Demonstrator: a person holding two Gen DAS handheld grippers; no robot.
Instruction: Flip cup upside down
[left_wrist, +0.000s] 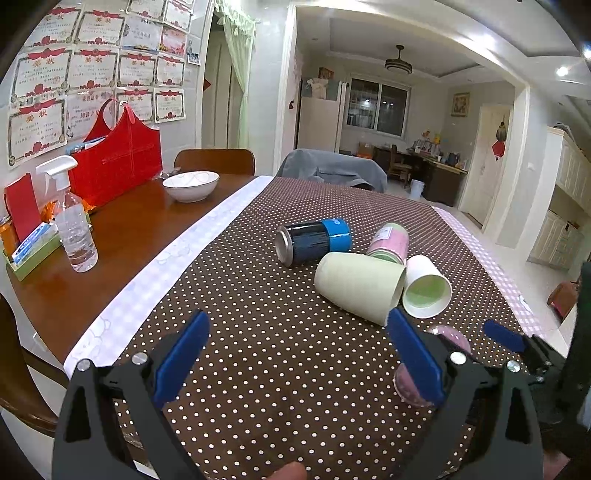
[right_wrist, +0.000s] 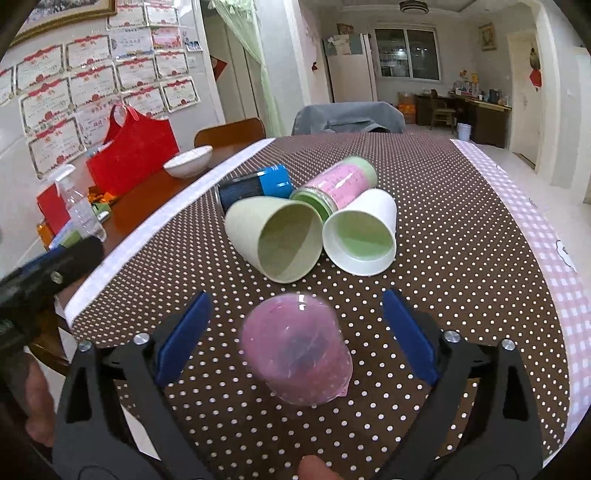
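pink cup (right_wrist: 295, 349): translucent, sitting mouth-down on the polka-dot cloth, lower middle of the right wrist view. Looks like the flip is basically done, since the base is up and the rim with its little spout is on the cloth.
right tongs (right_wrist: 295, 332): spread wide, one blue pad on each side of the cup, not touching it. My guess is they just bracket it.
left tongs (left_wrist: 299, 354): also spread, nothing between them, just hanging over bare cloth at the bottom of the left view.
clutter: cream cup (right_wrist: 275, 240), white cup (right_wrist: 362, 236), a blue can (right_wrist: 255, 186) and a pink can (right_wrist: 340, 182) all lie on their sides mid-frame, bunched together and touching.
bench (left_wrist: 122, 229): wood shows at left.
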